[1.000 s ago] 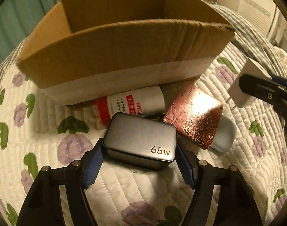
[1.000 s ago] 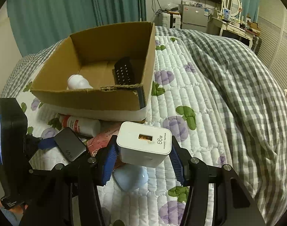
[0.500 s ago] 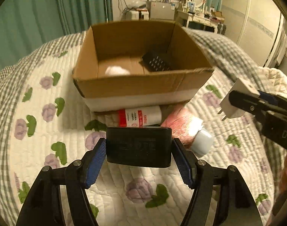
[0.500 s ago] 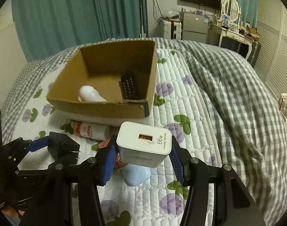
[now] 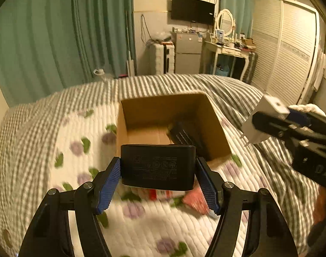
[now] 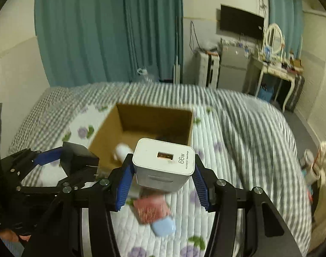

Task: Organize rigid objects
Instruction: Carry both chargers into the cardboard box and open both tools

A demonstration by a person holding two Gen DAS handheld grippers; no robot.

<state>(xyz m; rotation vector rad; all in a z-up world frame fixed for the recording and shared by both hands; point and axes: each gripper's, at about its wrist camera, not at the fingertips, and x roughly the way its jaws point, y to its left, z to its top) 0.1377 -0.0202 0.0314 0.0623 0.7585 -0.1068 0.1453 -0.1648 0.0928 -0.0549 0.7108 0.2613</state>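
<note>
Two chargers are held aloft above the bed (image 5: 45, 150). The left gripper (image 5: 158, 172) has its fingers clamped on a black charger (image 5: 158, 167); the right gripper (image 6: 163, 178) has its fingers clamped on a white charger (image 6: 163, 162). Beyond both sets of fingers sits an open cardboard box (image 5: 214, 124) holding a dark device (image 5: 184, 132) and a white bottle (image 6: 122, 151). A pink packet (image 6: 151, 211) lies below the right fingers.

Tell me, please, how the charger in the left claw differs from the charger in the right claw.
The dark charger is near black and wide and flat; the white charger is white and more cube-shaped. The dark charger shows fine regulatory print; the white charger shows an orange USB port and "66W". The left claw holds the first, the right claw the second. Both are gripped by their sides, lifted above the quilt, before the cardboard box.
</note>
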